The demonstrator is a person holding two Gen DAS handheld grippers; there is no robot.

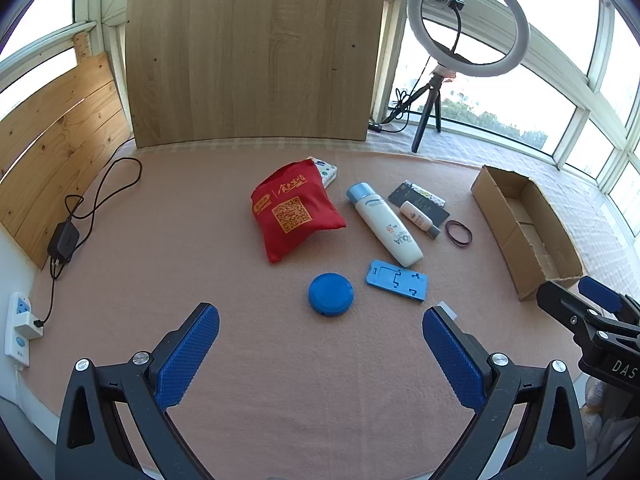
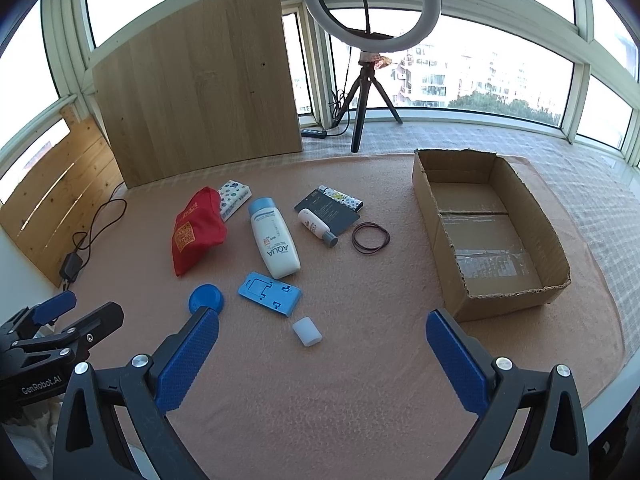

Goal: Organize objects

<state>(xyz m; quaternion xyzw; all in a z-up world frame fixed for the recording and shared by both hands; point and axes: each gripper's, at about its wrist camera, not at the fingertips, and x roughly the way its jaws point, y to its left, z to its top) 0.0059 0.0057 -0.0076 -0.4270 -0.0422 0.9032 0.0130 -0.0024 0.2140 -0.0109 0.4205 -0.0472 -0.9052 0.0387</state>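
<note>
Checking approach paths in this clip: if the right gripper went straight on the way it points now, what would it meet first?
Probably bare blanket. The open right gripper points down at it, with the small white cap just beyond and left of centre. Depth is hard to judge.

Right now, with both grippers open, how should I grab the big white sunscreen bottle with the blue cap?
Grip the white sunscreen bottle across its flat body near the middle, coming from above with the jaws spanning its narrow width. It lies flat on the pink cloth, and the red bag and small bottle leave room on either side.
</note>
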